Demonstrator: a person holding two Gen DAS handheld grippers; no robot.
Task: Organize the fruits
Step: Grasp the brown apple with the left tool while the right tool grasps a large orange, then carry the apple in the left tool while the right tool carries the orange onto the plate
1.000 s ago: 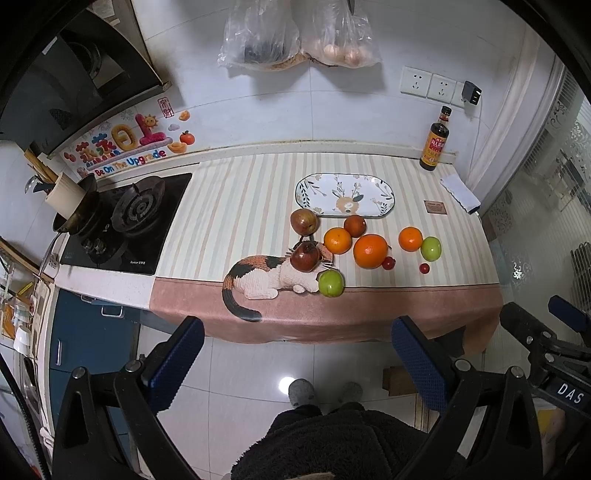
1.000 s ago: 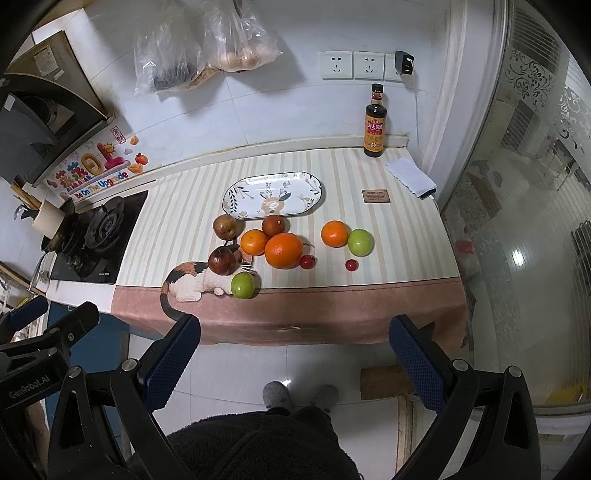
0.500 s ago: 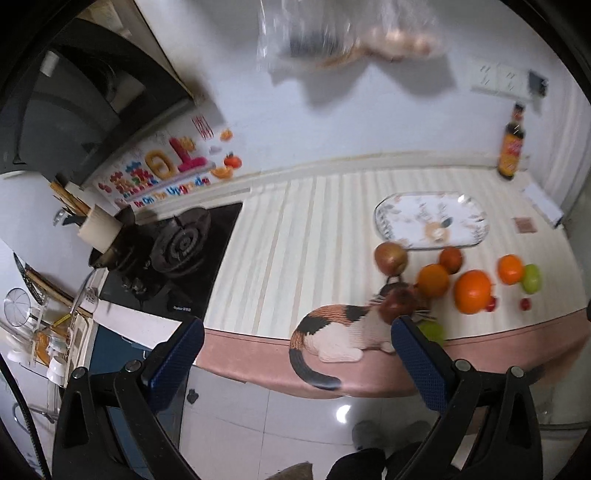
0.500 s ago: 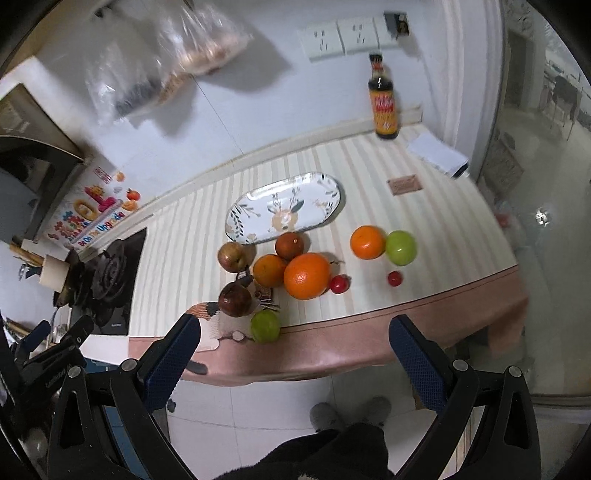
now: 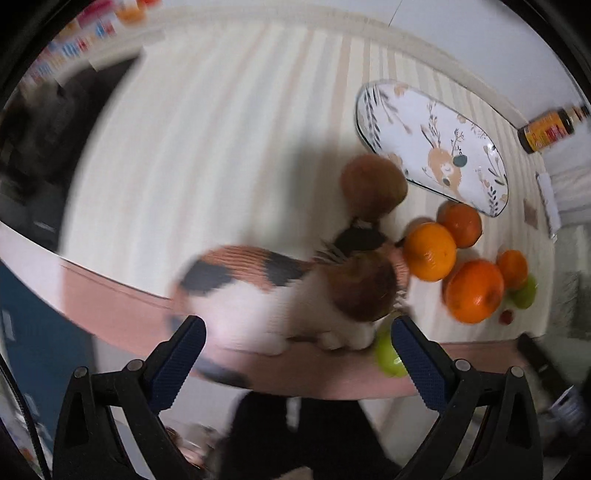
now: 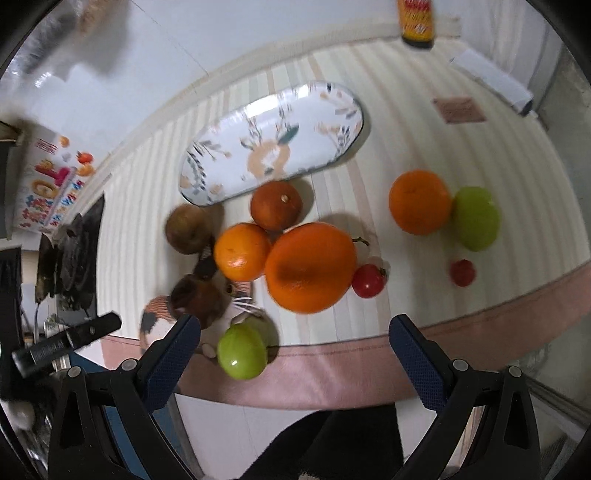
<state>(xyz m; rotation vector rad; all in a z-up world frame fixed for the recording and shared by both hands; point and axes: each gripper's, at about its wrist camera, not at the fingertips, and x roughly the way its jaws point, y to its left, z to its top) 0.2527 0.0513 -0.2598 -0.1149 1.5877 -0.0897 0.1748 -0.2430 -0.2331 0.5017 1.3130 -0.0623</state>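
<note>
Several fruits lie on the striped counter in front of an empty oval patterned plate, which also shows in the left wrist view. A big orange sits in the middle, with smaller oranges, a dark red fruit, apples, green fruits and cherry tomatoes around it. My right gripper is open over the counter's front edge, near the green fruit. My left gripper is open above a calico toy cat and a dark apple.
A gas stove stands at the counter's left. A sauce bottle stands by the back wall at the right, with a white cloth and a small brown card near it. The counter's pink front edge lies below the grippers.
Both grippers have moved down and forward towards the counter; the fruits now look much larger. The left view swung towards the toy cat. Both stay open and empty.
</note>
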